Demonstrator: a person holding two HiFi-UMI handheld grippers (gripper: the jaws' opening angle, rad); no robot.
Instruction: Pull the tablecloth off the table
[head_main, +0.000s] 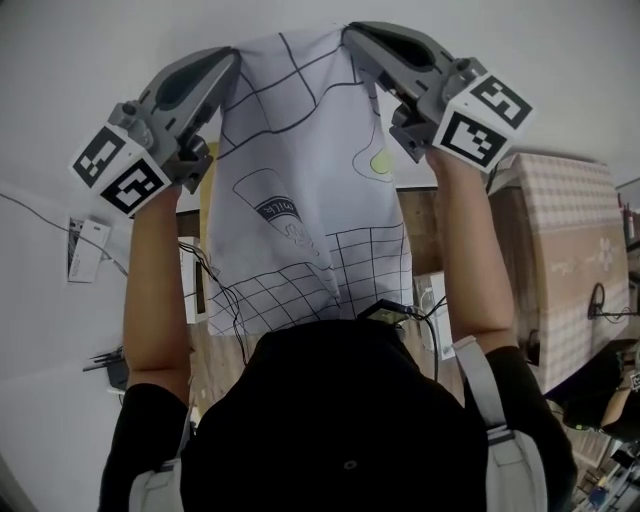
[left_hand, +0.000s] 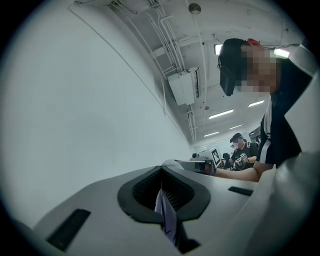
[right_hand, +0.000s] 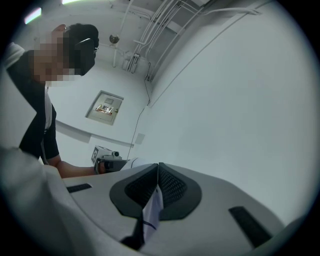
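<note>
A: Why is the tablecloth (head_main: 300, 180) hanging like that?

B: It is hanging free in front of the person, stretched between two lifted corners, so it is touching nothing below. I judge it is already off.

A: And the grippers?

B: The left gripper (head_main: 230, 58) is clamping tight on one top corner of the fabric. The right gripper (head_main: 352, 36) is pinching the other corner the same way.
</note>
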